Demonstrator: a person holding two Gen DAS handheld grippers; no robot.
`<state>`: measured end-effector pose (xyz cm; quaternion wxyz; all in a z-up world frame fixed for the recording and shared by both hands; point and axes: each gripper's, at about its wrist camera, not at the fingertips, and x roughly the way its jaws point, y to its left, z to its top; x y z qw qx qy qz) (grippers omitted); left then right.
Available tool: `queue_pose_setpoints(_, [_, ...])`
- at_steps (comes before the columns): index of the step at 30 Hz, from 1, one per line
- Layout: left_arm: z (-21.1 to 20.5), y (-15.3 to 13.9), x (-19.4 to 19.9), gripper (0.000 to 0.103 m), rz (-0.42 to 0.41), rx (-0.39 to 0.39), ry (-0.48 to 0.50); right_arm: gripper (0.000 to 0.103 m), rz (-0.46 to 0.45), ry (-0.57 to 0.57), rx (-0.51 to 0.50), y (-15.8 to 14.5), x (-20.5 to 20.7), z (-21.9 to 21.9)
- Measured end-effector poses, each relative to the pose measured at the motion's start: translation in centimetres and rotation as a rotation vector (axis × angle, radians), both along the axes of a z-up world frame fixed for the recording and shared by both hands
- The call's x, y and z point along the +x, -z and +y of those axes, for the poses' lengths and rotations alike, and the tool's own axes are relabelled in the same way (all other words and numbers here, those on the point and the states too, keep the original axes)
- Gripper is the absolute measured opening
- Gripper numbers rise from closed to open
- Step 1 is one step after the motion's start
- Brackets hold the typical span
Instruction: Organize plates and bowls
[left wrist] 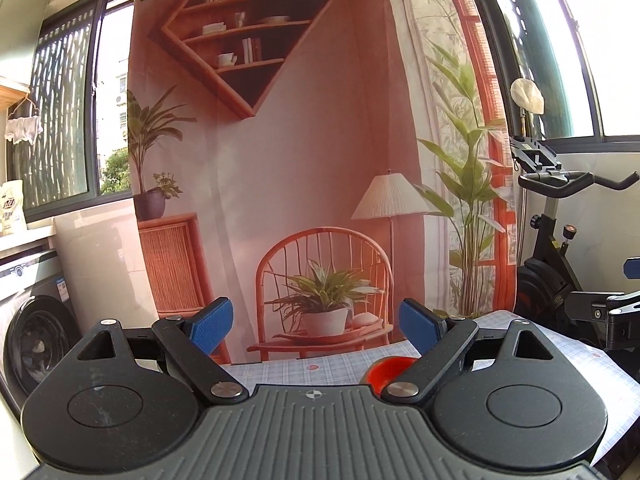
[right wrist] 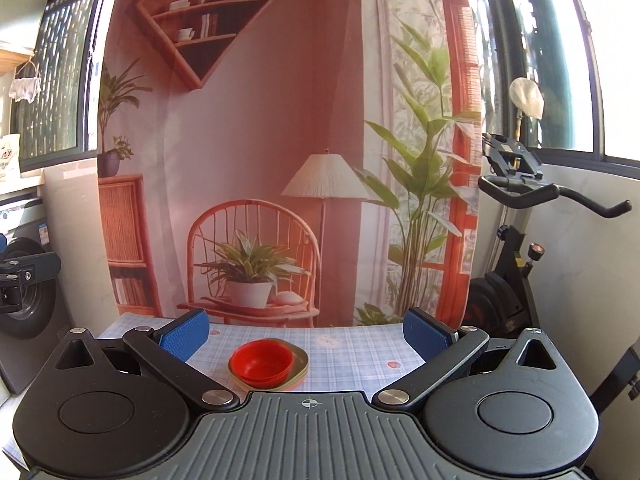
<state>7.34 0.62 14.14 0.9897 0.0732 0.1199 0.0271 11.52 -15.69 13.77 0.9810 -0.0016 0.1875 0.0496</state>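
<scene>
Left gripper point(left wrist: 312, 326): fingers spread, nothing between. Right gripper point(right wrist: 306, 330): fingers spread, nothing between. Red bowls point(right wrist: 261, 361): stacked on green plate point(right wrist: 298, 364), lower centre of right view, on checked surface point(right wrist: 352, 354). Backdrop point(right wrist: 260, 120) behind. Exercise bike point(right wrist: 516, 240) far right.

The counter point(right wrist: 352, 356), covered by a pale blue checked cloth point(right wrist: 340, 344), carries a stack of greenish plates point(right wrist: 299, 364) with nested red bowls point(right wrist: 261, 361) sitting on top of them.
</scene>
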Motion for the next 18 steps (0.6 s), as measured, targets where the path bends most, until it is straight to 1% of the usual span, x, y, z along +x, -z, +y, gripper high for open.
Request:
queue_pose_setpoints(3, [-0.2, 0.2, -0.3, 0.092, 0.015, -0.021, 0.018, 0.103, -0.011, -0.007, -0.010, -0.4, -0.9, 0.3])
queue_pose_setpoints(6, [-0.1, 0.7, -0.2, 0.092, 0.018, -0.047, 0.005, 0.103, -0.021, -0.012, 0.003, -0.7, -1.3, 0.5])
queue_pose_setpoints(9, [0.2, 1.1, 0.0, 0.092, 0.039, -0.050, 0.013, 0.103, -0.024, -0.016, 0.011, -0.7, -1.7, 0.7])
queue_pose_setpoints(18, [0.8, 1.2, 0.1, 0.092, 0.045, -0.063, 0.003, 0.103, -0.012, -0.017, 0.016, -0.5, -1.5, 1.2])
